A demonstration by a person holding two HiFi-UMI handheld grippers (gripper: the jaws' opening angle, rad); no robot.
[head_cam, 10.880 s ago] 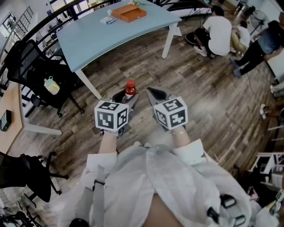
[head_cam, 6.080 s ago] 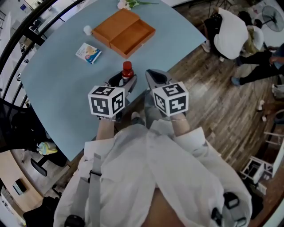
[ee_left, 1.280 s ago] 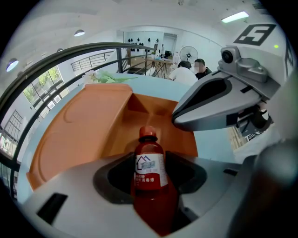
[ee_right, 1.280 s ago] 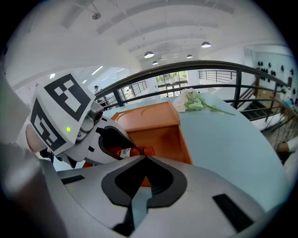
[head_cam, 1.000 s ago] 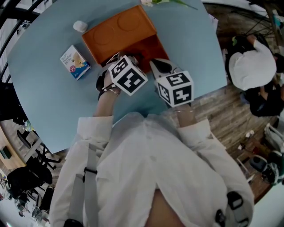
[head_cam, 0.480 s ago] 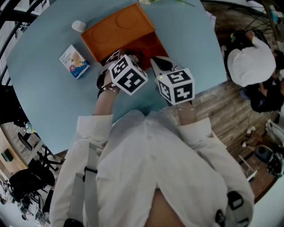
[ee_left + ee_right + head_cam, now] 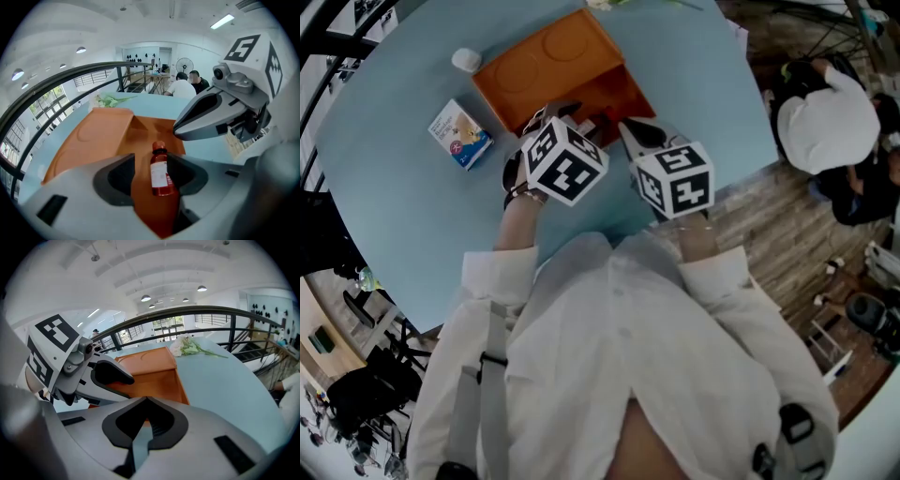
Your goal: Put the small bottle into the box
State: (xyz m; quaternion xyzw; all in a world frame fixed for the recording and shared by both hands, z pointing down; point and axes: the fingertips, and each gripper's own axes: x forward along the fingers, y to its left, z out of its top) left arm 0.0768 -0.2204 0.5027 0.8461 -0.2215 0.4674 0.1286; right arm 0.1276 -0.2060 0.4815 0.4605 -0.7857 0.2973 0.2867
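**Small bottle** (image 7: 160, 171): red, with a white label and a red cap. It is inside the open tray of the box, cap pointing far, between the jaws of the left claw. It sits close against the right-hand jaw, and a strip of orange tray shows between it and the other jaw. Whether it rests on the tray floor cannot be told.

**Left claw** (image 7: 151, 160): jaws parted wider than the bottle, not pinching it, over the near end of the tray.

**Right claw** (image 7: 146, 401): jaws narrow, tips meeting, nothing between them. It is just right of the left claw, near the tray's right wall.

**Box** (image 7: 617, 92): orange and open, with its lid (image 7: 542, 61) lying flat to the left, on the light-blue desk (image 7: 403, 206).

**Small carton** (image 7: 459, 133): on the desk, left of the box.

**Flowers** (image 7: 192, 348): at the desk's far edge.
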